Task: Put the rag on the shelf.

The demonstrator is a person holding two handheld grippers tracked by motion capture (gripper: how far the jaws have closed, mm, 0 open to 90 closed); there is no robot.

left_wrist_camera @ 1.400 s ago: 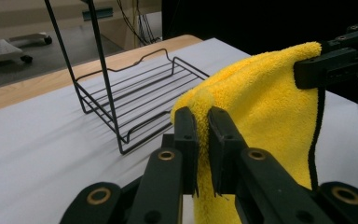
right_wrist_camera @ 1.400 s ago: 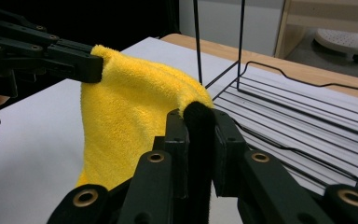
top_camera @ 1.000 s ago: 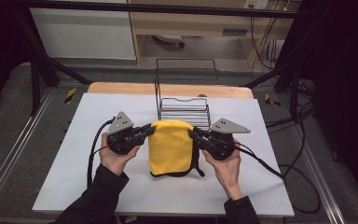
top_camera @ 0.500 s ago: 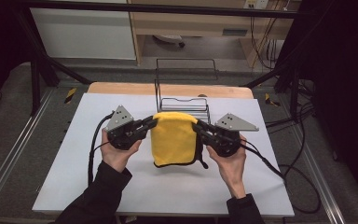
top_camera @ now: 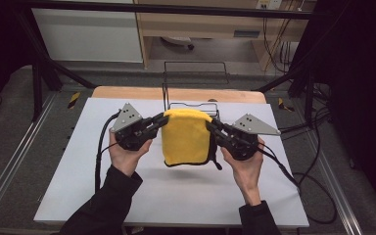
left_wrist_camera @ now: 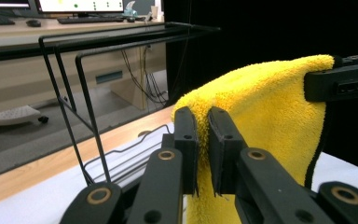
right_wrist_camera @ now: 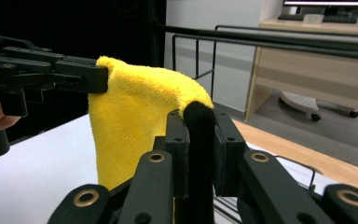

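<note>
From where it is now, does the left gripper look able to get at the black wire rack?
Probably not freely: the left gripper is shut on the yellow cloth, held up with the right gripper. The black wire rack stands just beyond, nothing between.

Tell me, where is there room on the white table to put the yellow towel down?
Bare table lies below the hanging yellow towel, between the two forearms, and along the left edge. The back is crowded by the black wire rack behind the left gripper and right gripper.

One yellow cloth [top_camera: 187,138], one black wire rack [top_camera: 194,83], one white table [top_camera: 176,191].
</note>
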